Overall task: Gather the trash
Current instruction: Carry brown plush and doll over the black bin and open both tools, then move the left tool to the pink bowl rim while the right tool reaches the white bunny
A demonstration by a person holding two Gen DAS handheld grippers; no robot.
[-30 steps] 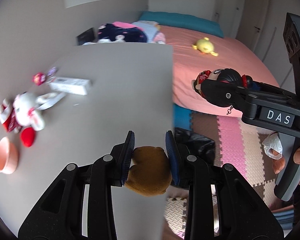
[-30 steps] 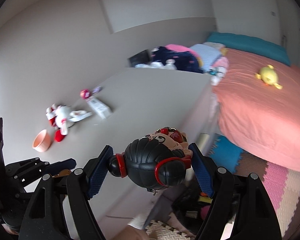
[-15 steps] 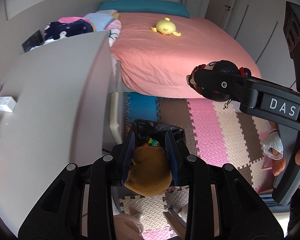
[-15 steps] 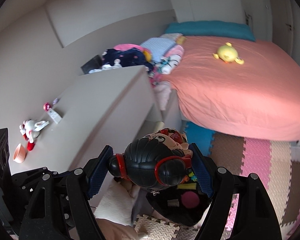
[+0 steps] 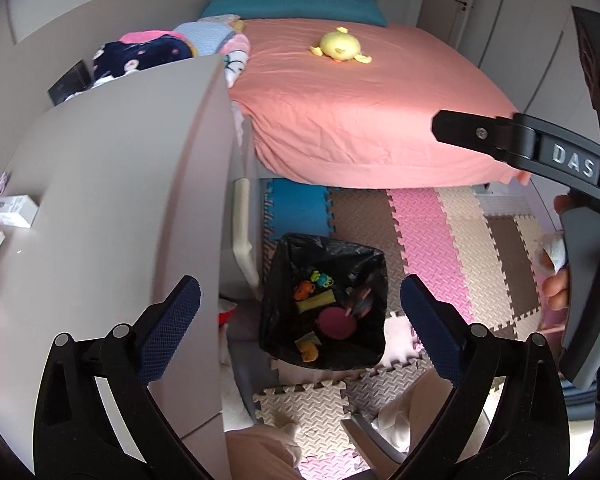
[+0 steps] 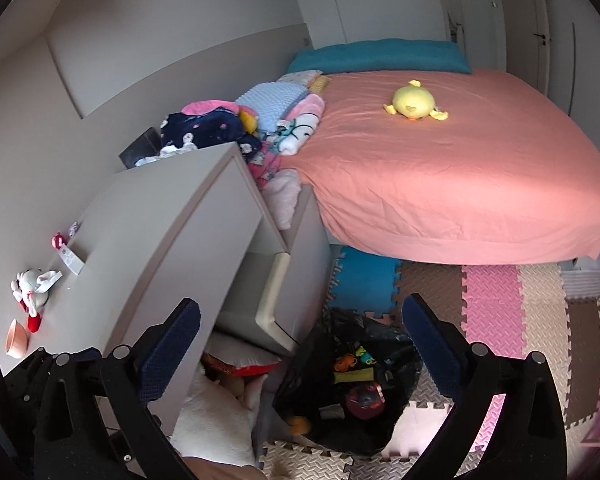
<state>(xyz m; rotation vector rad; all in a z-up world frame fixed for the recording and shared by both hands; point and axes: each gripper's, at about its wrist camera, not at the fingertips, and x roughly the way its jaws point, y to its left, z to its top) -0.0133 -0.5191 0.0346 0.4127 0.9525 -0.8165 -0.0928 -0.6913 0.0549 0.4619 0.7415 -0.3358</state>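
A bin lined with a black bag (image 5: 328, 246) stands on the floor by the desk, holding several small toys. My left gripper (image 5: 300, 300) hangs above it, jaws opening wide, nothing between them. A brown plush piece (image 5: 308, 350) lies at the bottom of the bag. In the right wrist view my right gripper (image 6: 300, 320) also hovers over the bin (image 6: 300, 384), jaws opening and empty. The black-haired doll head (image 6: 364, 398) lies inside the bag. One finger of the right gripper (image 5: 480, 134) shows in the left wrist view.
A grey desk (image 5: 120, 200) on the left carries a white box (image 5: 14, 210), a plush rabbit (image 6: 32, 284) and a pink bowl (image 6: 16, 338). A pink bed (image 6: 440, 180) with a yellow duck plush (image 6: 414, 102) lies beyond. Foam mats (image 5: 440, 240) cover the floor.
Both grippers swung from over the desk to above the bin. Their jaws opened; the brown plush piece and the doll head left them and now lie in the bag.
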